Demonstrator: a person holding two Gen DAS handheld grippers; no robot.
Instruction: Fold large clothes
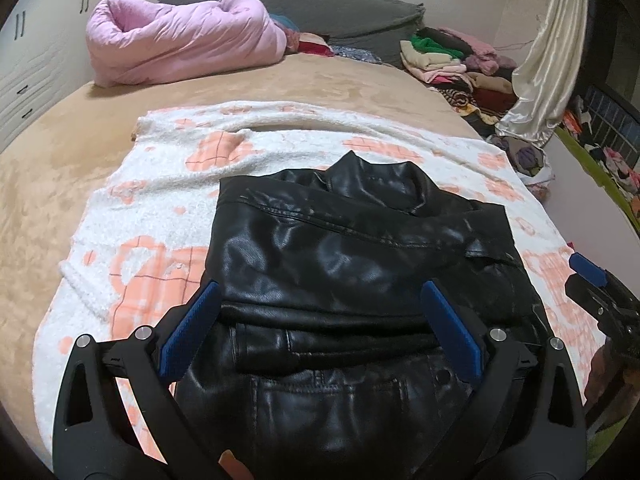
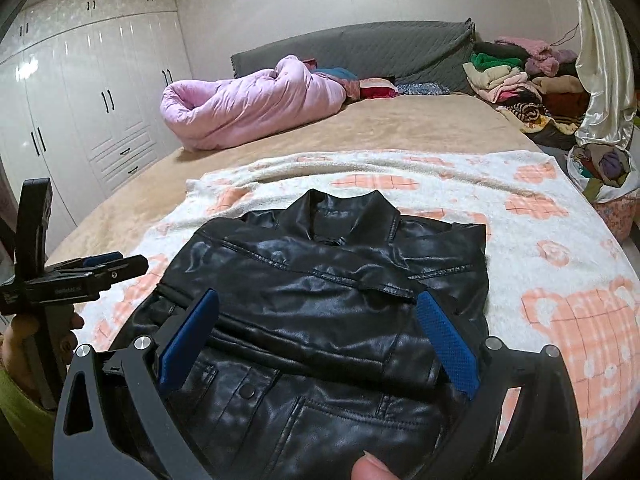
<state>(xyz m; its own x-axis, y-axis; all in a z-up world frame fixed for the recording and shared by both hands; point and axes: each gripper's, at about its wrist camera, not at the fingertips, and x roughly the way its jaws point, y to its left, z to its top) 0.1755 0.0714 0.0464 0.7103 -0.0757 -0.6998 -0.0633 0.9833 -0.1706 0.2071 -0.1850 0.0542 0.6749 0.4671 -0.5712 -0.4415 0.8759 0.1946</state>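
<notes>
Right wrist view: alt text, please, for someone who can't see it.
A folded black leather jacket lies on a white and peach blanket on a bed, with the open right gripper above it, holding nothing. A rolled pink quilt lies beyond.

No readable text anywhere, small print on the left claw point(image 2: 108, 266) – too blurred to read

A glossy black leather jacket point(image 1: 352, 264) lies on a fluffy white blanket point(image 1: 160, 216) patterned with peach-orange shapes crossed by thin dark grid lines. The bed point(image 1: 52, 184) beneath is covered in tan. A pale pink quilt point(image 1: 184, 40) sits before a dark grey headboard point(image 2: 360, 44). The wardrobe point(image 2: 80, 92) is white with black handles. Both grippers are black with blue pads on their fingers point(image 2: 448, 340).
</notes>
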